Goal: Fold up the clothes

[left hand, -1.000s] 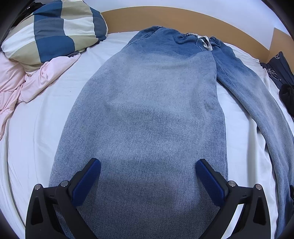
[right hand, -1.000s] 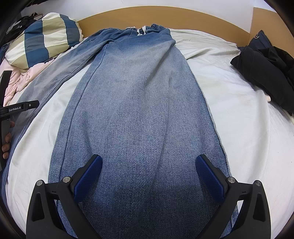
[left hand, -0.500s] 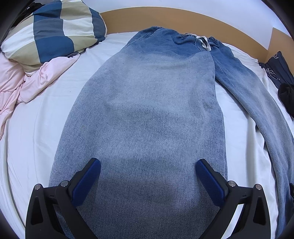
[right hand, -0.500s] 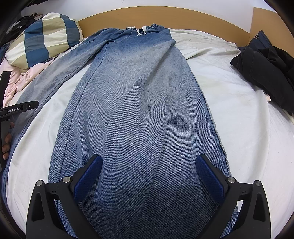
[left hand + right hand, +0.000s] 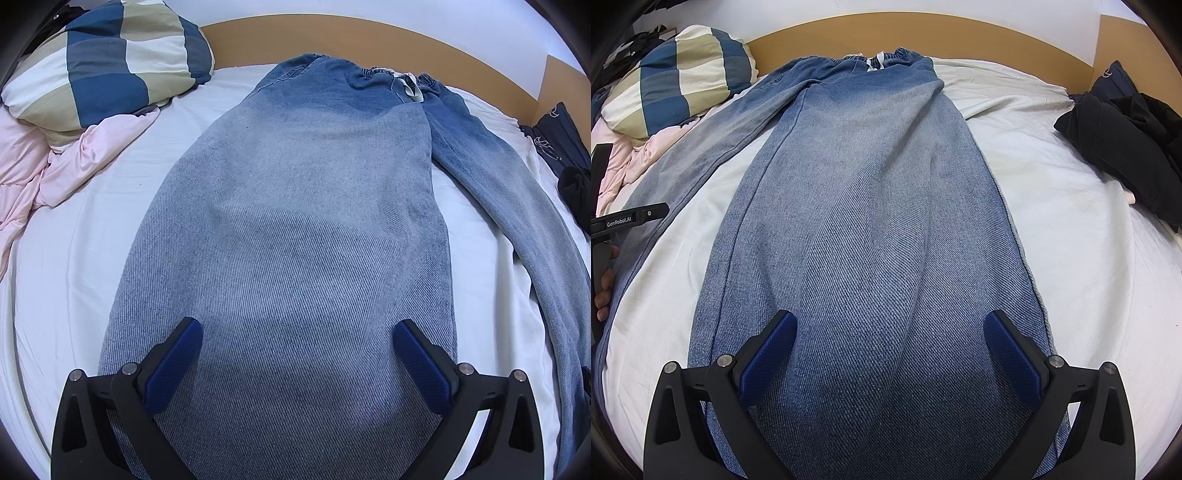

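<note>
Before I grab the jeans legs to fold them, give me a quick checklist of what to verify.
1. Left tool open over a leg: ok.
2. Right tool open over the other leg: ok.
3. Jeans spread flat, legs apart: ok.
4. Black clothes apart from the jeans: ok.
5. Pillow off the denim: ok.
6. Leg hems in view: cannot tell, hidden below both tools.

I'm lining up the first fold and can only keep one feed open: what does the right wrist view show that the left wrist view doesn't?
Only the right wrist view shows the left gripper's body with a hand at its left edge, and the whole dark clothes pile. Only the left wrist view shows the left gripper open over its leg. Both share the jeans, checked pillow and headboard; the right gripper is open.
</note>
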`<action>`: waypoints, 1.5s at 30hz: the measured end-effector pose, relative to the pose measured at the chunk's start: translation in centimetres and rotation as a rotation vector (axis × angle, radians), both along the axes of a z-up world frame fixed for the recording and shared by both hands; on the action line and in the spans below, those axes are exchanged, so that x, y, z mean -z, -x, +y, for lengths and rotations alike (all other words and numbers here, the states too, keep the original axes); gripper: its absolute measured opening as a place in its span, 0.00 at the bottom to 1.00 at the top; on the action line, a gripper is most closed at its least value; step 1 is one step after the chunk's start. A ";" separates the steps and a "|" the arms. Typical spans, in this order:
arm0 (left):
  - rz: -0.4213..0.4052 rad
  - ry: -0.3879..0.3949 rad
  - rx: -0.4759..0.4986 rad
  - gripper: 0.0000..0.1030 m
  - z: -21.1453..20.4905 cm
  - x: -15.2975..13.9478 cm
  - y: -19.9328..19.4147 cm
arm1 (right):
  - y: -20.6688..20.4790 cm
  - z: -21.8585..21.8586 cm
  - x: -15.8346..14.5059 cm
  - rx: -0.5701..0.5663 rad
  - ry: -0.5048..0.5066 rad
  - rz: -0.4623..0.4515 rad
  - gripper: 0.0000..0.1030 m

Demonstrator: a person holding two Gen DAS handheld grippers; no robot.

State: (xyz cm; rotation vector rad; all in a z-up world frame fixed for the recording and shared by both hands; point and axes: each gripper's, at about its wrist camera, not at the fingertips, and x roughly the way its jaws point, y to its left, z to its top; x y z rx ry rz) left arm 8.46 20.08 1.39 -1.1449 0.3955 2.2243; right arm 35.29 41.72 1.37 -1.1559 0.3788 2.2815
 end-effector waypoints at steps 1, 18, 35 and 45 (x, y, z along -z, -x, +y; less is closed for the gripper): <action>0.000 0.000 0.000 1.00 0.0 0.0 0.0 | 0.0 0.0 0.0 0.000 0.000 0.000 1.00; 0.002 0.001 0.001 1.00 0.0 0.0 0.0 | 0.0 -0.1 0.1 0.001 0.000 0.000 1.00; 0.005 -0.003 0.011 1.00 -0.3 0.0 -0.5 | -0.2 -0.1 0.0 -0.005 -0.005 -0.001 1.00; 0.005 -0.003 0.012 1.00 -0.3 0.0 -0.3 | 0.0 -0.2 -0.1 -0.004 -0.009 -0.008 1.00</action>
